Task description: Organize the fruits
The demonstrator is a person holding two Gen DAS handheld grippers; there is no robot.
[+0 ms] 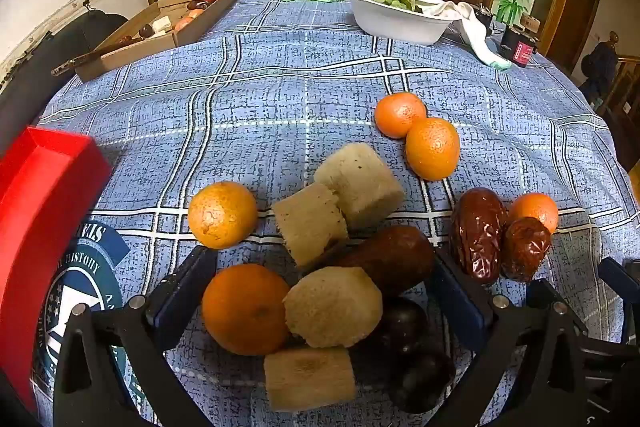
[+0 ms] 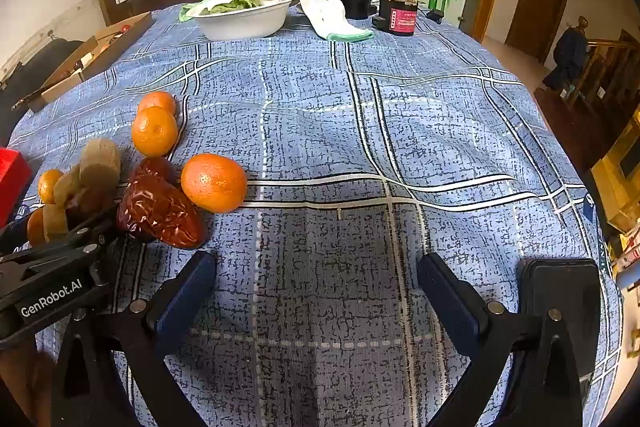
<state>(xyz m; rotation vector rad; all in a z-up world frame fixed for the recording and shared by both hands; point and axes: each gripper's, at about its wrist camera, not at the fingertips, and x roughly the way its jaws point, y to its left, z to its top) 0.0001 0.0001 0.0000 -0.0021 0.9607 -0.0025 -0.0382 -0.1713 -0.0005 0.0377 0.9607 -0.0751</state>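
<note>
The left gripper [image 1: 320, 291] hung low over the surface [image 1: 280, 95], which was covered in a blue plaid cloth, and its two blue-padded fingers [image 1: 180, 287] were spread wide around a heap of fruit without pressing on any of it. Between those fingers lay a mandarin [image 1: 244, 309], a round pale cane chunk [image 1: 334, 307] touching it, a flat-ended cane piece [image 1: 310, 377] nearest the camera, a brown oblong fruit [image 1: 394, 259] and two dark plums [image 1: 416, 351] by the right finger. Just beyond the fingertips sat two more cane chunks [image 1: 340, 199] and another mandarin [image 1: 223, 215], off the left fingertip. Outside the right finger, two wrinkled red dates [image 1: 478, 235] lay side by side with a small mandarin [image 1: 536, 209] touching them from behind, and farther up the cloth a pair of mandarins [image 1: 416, 135] rested against each other. A red tray [image 1: 44, 195] stood at the left edge. The right gripper [image 2: 316, 291] was well to the right of the pile, its fingers [image 2: 452, 295] parted over bare cloth with nothing between them; the nearest fruit, the dates [image 2: 160, 211] and a mandarin [image 2: 214, 183], lay ahead of its left finger and apart from it. At the far end of the surface stood a white bowl [image 2: 244, 21] of greens.
</note>
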